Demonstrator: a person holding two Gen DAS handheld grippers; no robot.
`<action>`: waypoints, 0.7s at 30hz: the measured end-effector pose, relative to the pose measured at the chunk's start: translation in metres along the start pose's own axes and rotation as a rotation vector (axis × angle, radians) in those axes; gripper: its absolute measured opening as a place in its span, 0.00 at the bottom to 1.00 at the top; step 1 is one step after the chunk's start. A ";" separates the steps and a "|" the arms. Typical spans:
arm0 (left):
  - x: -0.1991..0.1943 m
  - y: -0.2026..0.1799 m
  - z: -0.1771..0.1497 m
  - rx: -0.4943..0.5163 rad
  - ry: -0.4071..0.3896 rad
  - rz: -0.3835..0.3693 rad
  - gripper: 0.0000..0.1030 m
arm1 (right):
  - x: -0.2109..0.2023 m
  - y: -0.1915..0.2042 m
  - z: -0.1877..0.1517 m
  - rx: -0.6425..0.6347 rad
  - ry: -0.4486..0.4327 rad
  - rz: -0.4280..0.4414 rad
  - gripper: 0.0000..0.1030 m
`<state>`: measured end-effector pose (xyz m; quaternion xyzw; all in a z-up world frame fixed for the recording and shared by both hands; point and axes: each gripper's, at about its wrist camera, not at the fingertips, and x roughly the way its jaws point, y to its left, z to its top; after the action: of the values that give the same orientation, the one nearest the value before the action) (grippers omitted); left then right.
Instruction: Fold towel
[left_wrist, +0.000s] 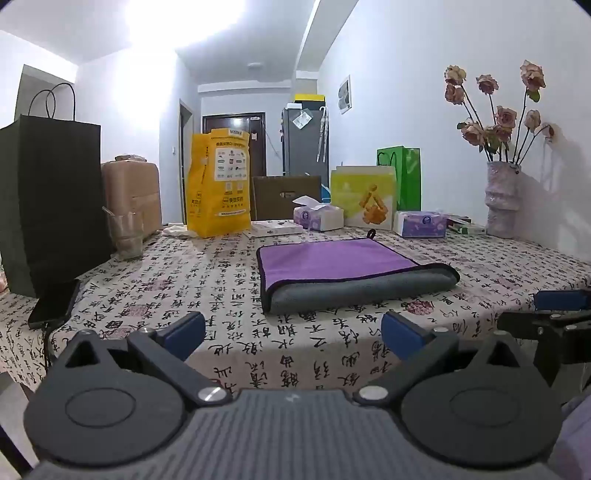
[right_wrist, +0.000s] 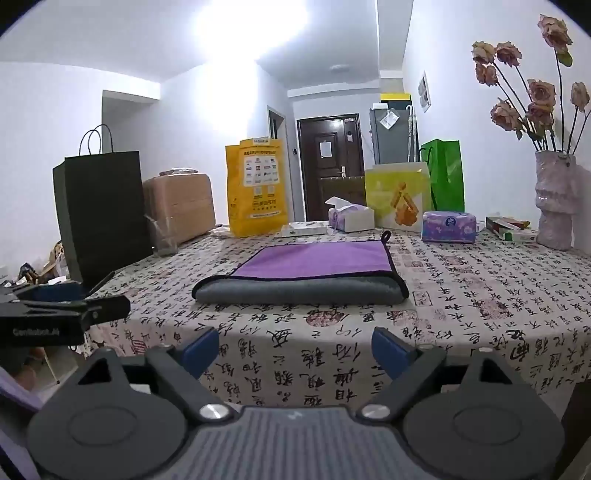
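Nearest you, your left gripper (left_wrist: 293, 334) sits low at the table's front edge with its two blue-padded fingers spread wide and nothing between them. Your right gripper (right_wrist: 295, 345) is level with it, just to its right, and its fingers are likewise spread apart and empty. Each gripper shows at the edge of the other's view.

Beyond both grippers, the tablecloth (right_wrist: 480, 295), printed with black calligraphy, covers the table. The towel (right_wrist: 306, 275) lies flat on it, near the middle, well apart from either gripper. It is folded over, purple on top, with a thick grey rounded fold facing you. That fold, its long axis, runs left to right across your view. A small black hanging loop sticks out at the far right corner, pointing away from you.

Farther back on the left stand a black paper bag (left_wrist: 48, 199) and a drinking glass (left_wrist: 125, 236). Along the far edge are a yellow bag (left_wrist: 218, 181), two tissue boxes, a pale green gift bag (left_wrist: 364, 197), a bright green bag (right_wrist: 445, 173), and, at far right, a vase (right_wrist: 554, 199) of dried roses.
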<state>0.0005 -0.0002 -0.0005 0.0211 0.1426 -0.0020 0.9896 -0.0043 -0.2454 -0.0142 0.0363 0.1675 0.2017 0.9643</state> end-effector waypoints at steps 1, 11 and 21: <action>0.000 0.000 0.000 -0.002 0.001 0.000 1.00 | 0.001 0.000 0.000 -0.002 0.004 0.003 0.87; 0.000 0.003 -0.001 -0.009 -0.003 -0.004 1.00 | 0.001 -0.002 -0.001 -0.007 -0.016 -0.010 0.87; 0.005 -0.002 -0.004 -0.015 0.016 -0.010 1.00 | 0.002 -0.001 0.001 -0.002 -0.010 -0.014 0.92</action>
<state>0.0037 -0.0018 -0.0058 0.0128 0.1507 -0.0059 0.9885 -0.0018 -0.2457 -0.0139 0.0353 0.1626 0.1952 0.9666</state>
